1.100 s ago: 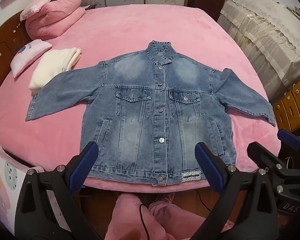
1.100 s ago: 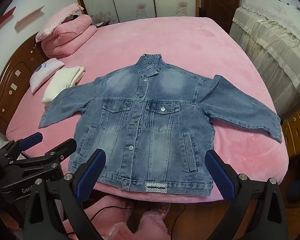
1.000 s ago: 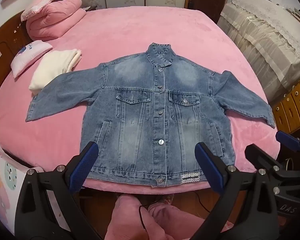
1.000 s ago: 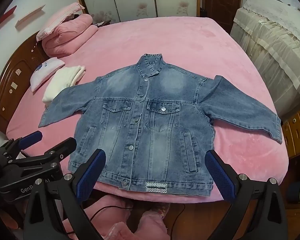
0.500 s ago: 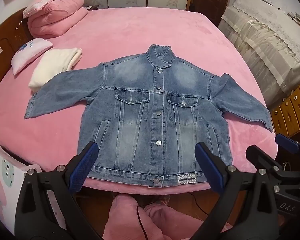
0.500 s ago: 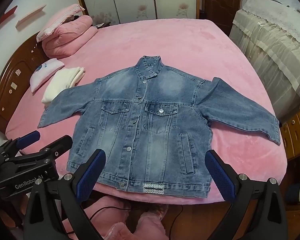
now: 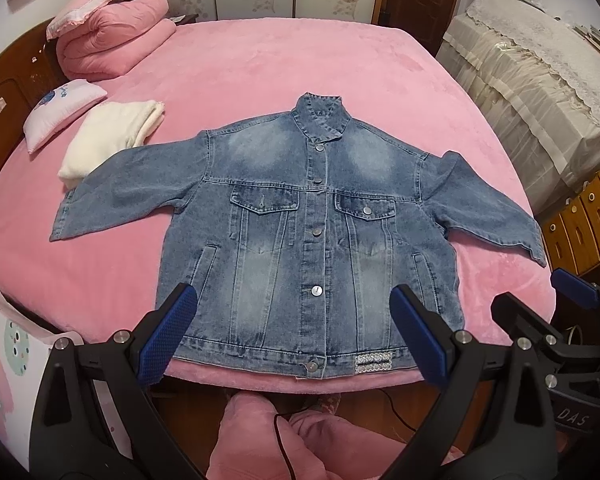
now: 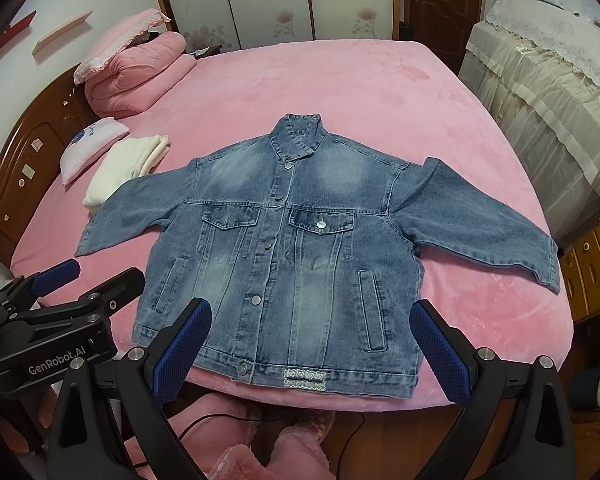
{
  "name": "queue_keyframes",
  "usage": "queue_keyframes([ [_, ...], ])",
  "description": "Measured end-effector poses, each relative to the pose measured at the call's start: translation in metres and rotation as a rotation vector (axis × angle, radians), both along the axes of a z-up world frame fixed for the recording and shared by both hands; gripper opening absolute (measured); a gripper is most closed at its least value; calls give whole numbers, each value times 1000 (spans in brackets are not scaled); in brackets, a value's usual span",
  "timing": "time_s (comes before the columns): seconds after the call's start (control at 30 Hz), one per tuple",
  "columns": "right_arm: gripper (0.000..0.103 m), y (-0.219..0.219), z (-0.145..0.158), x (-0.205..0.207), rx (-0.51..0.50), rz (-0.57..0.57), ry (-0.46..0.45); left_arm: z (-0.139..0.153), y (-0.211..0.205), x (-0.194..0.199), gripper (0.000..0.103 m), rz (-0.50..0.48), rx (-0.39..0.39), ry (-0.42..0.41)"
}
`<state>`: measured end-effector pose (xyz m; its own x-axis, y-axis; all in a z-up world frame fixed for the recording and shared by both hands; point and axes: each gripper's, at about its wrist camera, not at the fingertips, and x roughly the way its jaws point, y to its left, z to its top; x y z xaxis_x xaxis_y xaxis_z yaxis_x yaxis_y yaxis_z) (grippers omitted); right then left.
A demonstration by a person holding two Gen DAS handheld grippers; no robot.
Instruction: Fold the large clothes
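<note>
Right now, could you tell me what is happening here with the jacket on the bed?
A person holds a claw in each hand above the near edge of a pink bed. A denim jacket lies flat on it, buttoned, front up, sleeves spread. The left claw and right claw are both open and hold nothing. No fold has been made yet.

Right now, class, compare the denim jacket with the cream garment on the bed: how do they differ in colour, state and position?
The denim jacket is faded blue; the cream garment is off-white. The jacket lies spread flat, buttoned, sleeves out; the cream one is already folded into a compact stack. The jacket sits at the near bed edge; the cream one lies farther back, by a small pillow. Both rest on the pink bedspread.
</note>
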<state>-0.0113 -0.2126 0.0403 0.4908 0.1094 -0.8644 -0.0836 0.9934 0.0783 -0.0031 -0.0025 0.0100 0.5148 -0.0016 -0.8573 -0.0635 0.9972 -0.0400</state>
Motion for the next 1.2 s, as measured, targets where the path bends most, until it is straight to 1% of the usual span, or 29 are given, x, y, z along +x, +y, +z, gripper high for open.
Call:
queue_keyframes([
  [0.67,101,0,-1,0,-1,3,-5,6,-7,5,96,-10,-1,-9],
  [1.0,101,-2,6,7,-3,4,-3,6,-4,9,96,4,-5,-5],
  [1.2,101,0,11,13,-18,20,-28,7,-3,12,96,-5,-16,-1],
])
